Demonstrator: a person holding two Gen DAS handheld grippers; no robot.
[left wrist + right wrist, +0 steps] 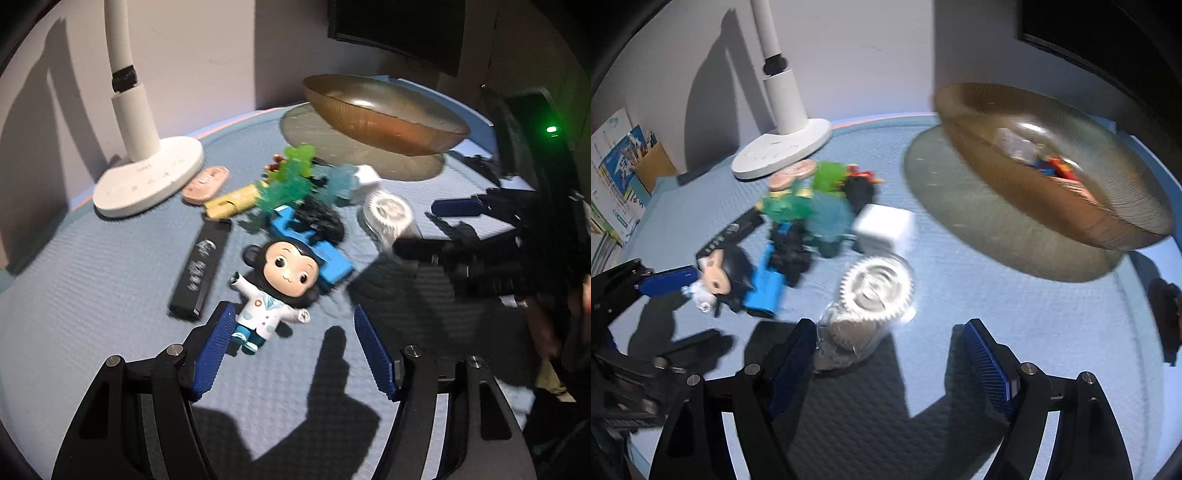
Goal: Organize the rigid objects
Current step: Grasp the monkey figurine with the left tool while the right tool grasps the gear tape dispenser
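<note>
Left claw [291, 350] hangs open over the mat, nothing gripped; its left pad sits just beside the doll [275, 288], w/ the doll's legs reaching in btwn the jaws at that side. Right claw [886, 365] also open and empty, the bagged gear [875, 288] just ahead of its left pad.

Largest first: blue mat [92, 295] under everything; amber bowl [1052, 173] at back right, a few small bits already inside (red and blue, too blurred to name). Lamp [147, 177] base stands back left. Then the pile mid-mat: black bar [201, 266] beside the doll, blue block [317, 254] behind its head, white cube [886, 225], green and teal clutter [291, 177], yellow piece [232, 201], pink tag [207, 182].

Risks, as I judge: doll lies off-centre in the left claw, so closing now could catch only a leg and let it twist or drop. Gear's bag looks slippery; pads may pinch film, not gear. Both claws work the same pile, so they could bump.

Hard to read: motion blur smears the pile, and the black lump on the block can't be identified.
</note>
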